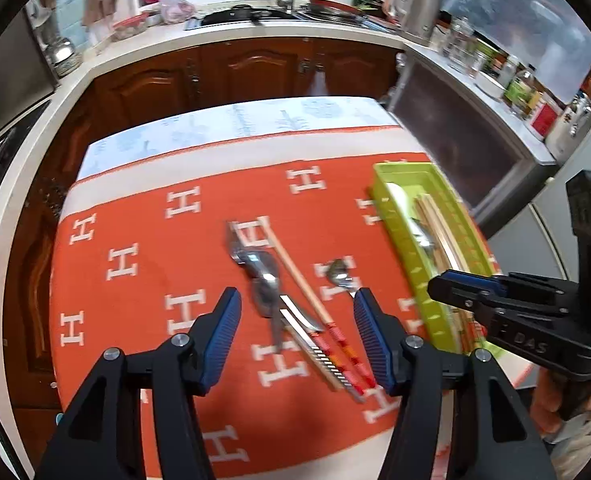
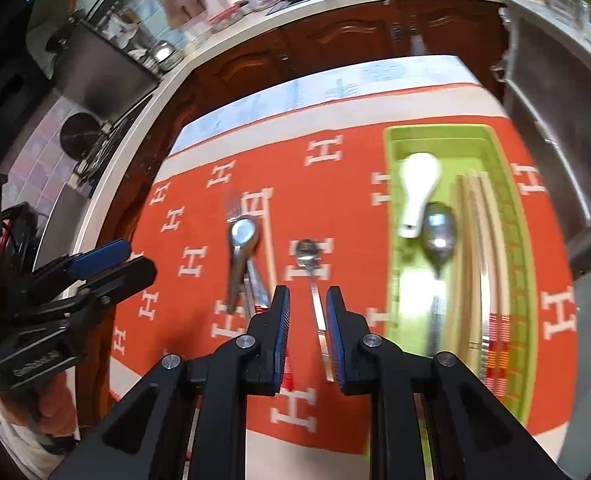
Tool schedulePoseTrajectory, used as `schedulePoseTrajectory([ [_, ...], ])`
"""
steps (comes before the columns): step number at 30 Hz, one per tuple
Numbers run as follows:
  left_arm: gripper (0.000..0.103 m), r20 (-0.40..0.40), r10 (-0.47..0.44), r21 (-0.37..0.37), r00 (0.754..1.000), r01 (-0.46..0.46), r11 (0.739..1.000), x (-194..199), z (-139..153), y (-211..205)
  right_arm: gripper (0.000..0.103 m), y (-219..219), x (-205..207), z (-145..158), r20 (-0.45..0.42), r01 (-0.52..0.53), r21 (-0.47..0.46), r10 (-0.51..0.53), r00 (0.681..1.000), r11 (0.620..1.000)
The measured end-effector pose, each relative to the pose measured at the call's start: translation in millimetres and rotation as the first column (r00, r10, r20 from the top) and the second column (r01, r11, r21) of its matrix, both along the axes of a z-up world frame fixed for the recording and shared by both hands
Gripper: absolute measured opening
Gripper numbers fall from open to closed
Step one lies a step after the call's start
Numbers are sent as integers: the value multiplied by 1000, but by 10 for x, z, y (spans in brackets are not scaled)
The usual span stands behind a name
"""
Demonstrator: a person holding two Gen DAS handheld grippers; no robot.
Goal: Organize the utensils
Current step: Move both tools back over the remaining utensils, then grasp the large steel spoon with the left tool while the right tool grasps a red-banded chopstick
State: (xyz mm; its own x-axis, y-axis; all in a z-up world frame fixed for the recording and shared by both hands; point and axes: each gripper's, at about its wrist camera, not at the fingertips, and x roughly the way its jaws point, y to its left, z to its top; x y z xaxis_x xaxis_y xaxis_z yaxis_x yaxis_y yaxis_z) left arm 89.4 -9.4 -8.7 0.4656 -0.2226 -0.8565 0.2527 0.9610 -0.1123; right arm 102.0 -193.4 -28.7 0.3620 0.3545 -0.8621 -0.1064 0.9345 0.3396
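- The left gripper hangs above the worktop (covered by an orange cloth printed with white H letters); its blue-padded fingers stand well apart with nothing between them, pointing steeply down at the loose cutlery.
- Under that gap lies a crossed heap of steel cutlery, spoons and a fork overlapping, with a pale wooden chopstick with red and orange banded end lying slantwise just beside it.
- A small steel spoon lies by itself to the right of the heap, bowl pointing away; in the right wrist view its handle runs down between the fingers of the right gripper.
- Those fingers stand only narrowly apart, and the spoon handle sits close against the right-hand one; whether they press on it I cannot tell, as the picture is blurred.
- Farthest right sits the long lime-green plastic tray, holding a white ceramic soup spoon, a large steel spoon touching it, and several pale chopsticks lying lengthwise.
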Motion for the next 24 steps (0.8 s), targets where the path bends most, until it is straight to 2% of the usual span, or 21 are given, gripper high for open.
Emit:
schedulePoseTrajectory([
  [6, 57, 4, -9, -30, 1000, 10, 1000, 74, -417, 107, 19, 294, 132, -317, -35, -46, -1, 46, 998, 999],
  [11, 55, -31, -5, -54, 1000, 4, 999, 192, -795, 91, 19, 348, 223, -606, -70, -48, 11, 49, 996, 999],
  [16, 37, -59, 15, -87, 998, -20, 996, 313, -986, 97, 19, 363, 332, -858, -100, -47, 21, 48, 994, 999],
  [21, 33, -77, 28, -101, 997, -36, 994, 420, -1098, 86, 19, 407, 432, -1004, -114, -50, 27, 53, 992, 998],
  [24, 27, -96, 28, -113, 995, -39, 993, 465, -1161, 57, 19, 424, 467, -1054, -120, -55, 29, 58, 991, 998],
])
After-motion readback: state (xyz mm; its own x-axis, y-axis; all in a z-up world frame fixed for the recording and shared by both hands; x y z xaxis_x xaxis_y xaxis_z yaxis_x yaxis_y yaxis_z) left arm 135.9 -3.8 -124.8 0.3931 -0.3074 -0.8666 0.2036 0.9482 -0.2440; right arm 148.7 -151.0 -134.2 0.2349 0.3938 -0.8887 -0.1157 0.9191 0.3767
